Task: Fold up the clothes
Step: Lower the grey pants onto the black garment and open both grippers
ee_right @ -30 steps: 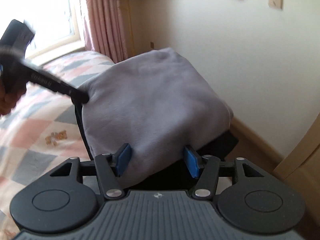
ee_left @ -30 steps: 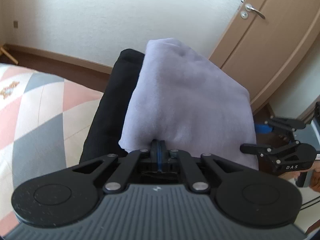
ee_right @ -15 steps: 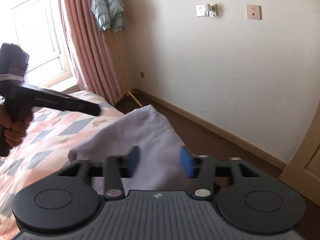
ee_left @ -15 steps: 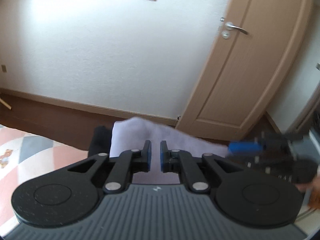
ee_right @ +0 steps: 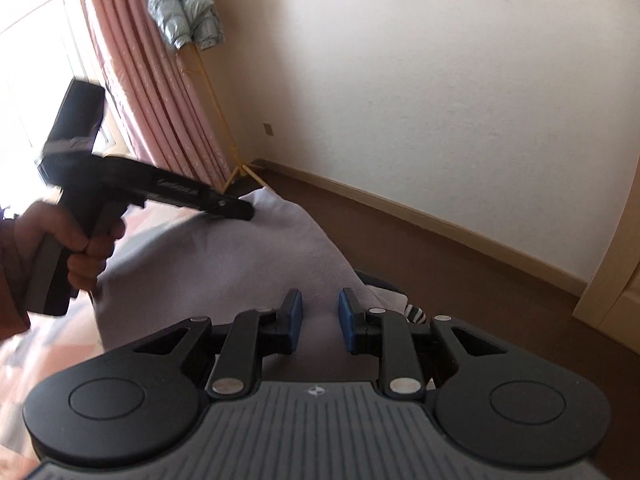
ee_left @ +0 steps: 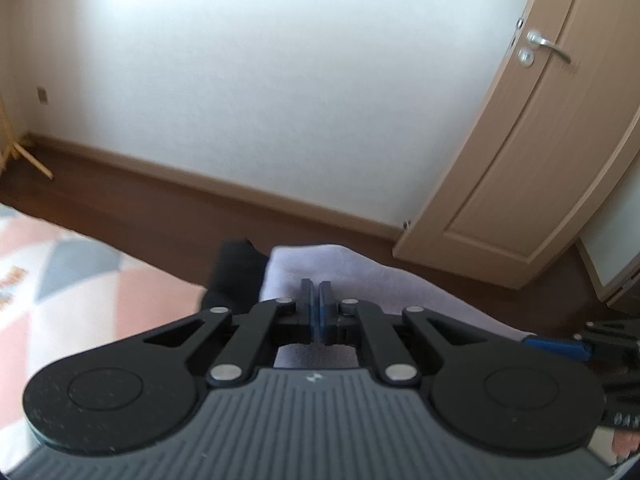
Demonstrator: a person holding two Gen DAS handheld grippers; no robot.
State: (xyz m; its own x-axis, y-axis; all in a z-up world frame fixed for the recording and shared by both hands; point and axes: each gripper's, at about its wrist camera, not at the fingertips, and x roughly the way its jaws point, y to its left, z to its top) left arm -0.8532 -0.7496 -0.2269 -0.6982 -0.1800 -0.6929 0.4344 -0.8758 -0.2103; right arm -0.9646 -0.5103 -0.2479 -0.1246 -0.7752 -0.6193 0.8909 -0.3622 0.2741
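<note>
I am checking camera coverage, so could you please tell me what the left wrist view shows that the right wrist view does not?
Only the left wrist view shows the door and a black garment. Only the right wrist view shows the curtain, a hanging jacket and the hand holding the left tool. Both show the lilac cloth, the patterned bedcover and the white wall.

Walls: white plaster [ee_left: 260,80], edged by a light skirting board [ee_right: 440,224].
Floor: dark brown boards [ee_left: 160,220].
Door: light wood [ee_left: 532,168], fitted with a metal lever handle [ee_left: 546,45].
Window: bright daylight [ee_right: 24,80] is admitted beside pink curtains [ee_right: 160,100].
</note>
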